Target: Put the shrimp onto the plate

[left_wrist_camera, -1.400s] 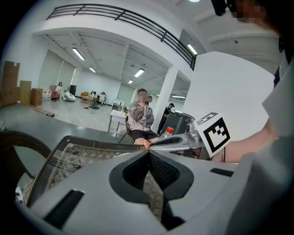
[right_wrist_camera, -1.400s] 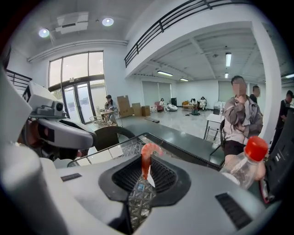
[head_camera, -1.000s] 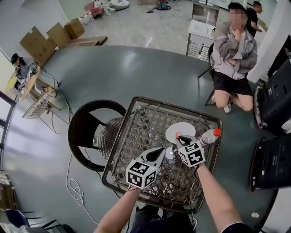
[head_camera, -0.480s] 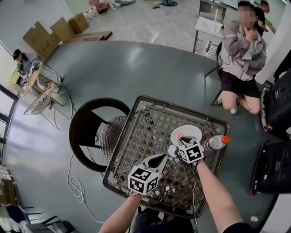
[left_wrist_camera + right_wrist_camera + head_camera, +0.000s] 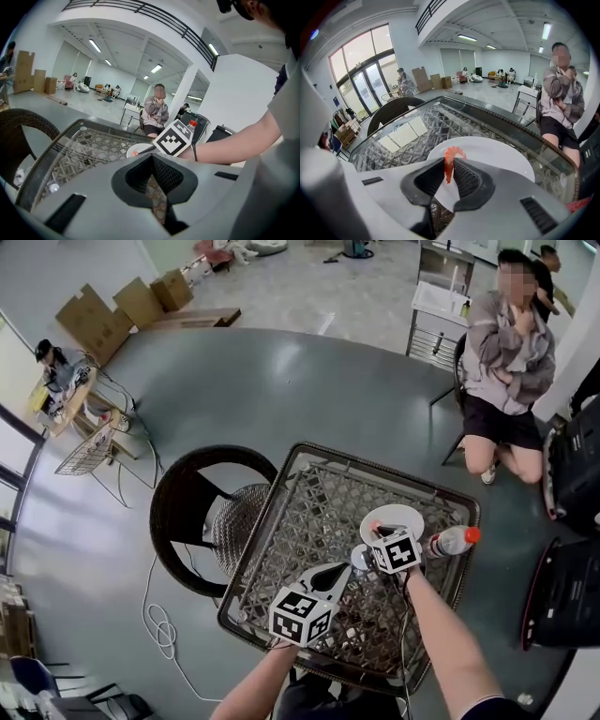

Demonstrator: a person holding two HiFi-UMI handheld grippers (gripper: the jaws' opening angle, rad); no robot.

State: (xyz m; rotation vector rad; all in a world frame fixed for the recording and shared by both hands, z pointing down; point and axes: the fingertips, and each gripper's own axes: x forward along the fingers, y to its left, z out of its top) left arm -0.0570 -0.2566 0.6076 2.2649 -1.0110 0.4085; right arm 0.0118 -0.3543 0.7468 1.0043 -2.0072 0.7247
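Note:
A small orange shrimp (image 5: 450,159) hangs pinched between the pads of my right gripper (image 5: 449,165). It is just above the near edge of the white plate (image 5: 497,157). In the head view the right gripper (image 5: 376,530) reaches onto the plate's (image 5: 401,517) near-left rim, on the glass-topped wicker table (image 5: 286,474). My left gripper (image 5: 340,569) hovers over the table just left of and behind the right one. Its jaws are shut with nothing in them (image 5: 152,158). From the left gripper view the shrimp (image 5: 135,153) shows as an orange dot at the plate's edge.
A clear bottle with a red cap (image 5: 453,540) lies on the table right of the plate. A dark wicker chair (image 5: 202,512) stands against the table's left side. A person (image 5: 511,343) crouches beyond the table, and black cases (image 5: 572,474) stand at the right.
The head view has drifted, so the table sits a little further right in the picture. My right gripper still holds the shrimp at the plate's near edge. The left gripper has barely moved.

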